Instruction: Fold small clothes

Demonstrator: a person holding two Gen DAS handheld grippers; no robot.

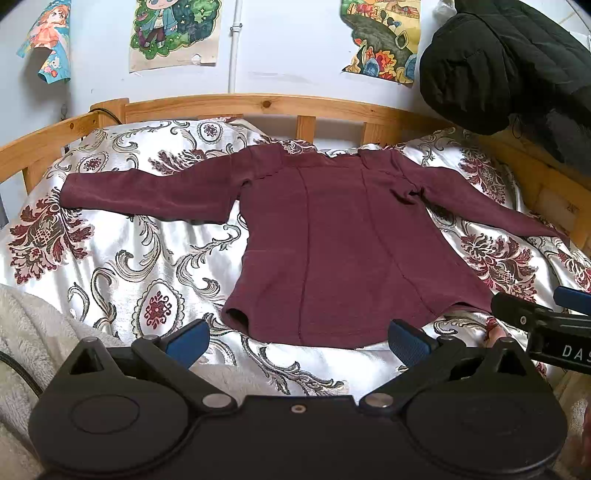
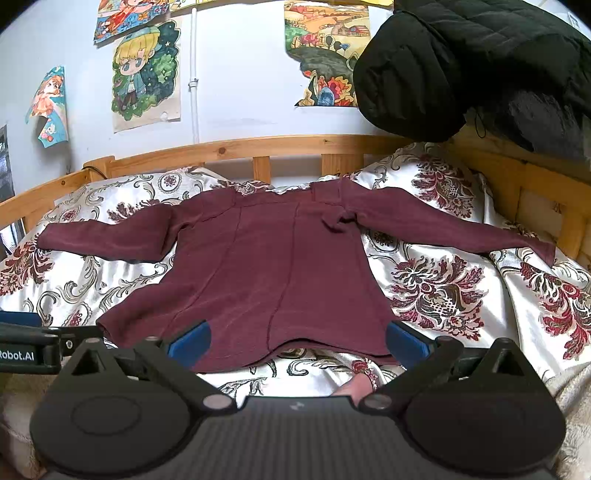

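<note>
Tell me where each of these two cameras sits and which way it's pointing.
Left wrist: rides the left tongs at the bed's near edge, facing the headboard across the maroon top; both blue fingers are spread, and the right tongs poke in at right.
Right wrist: rides the right tongs, same heading, set further right; the left tongs show at left.
Shared: top, floral bedspread, posters, black jacket.

One maroon top (image 1: 332, 240), one black jacket (image 1: 509, 62), three wall drawings (image 1: 175, 33)
</note>
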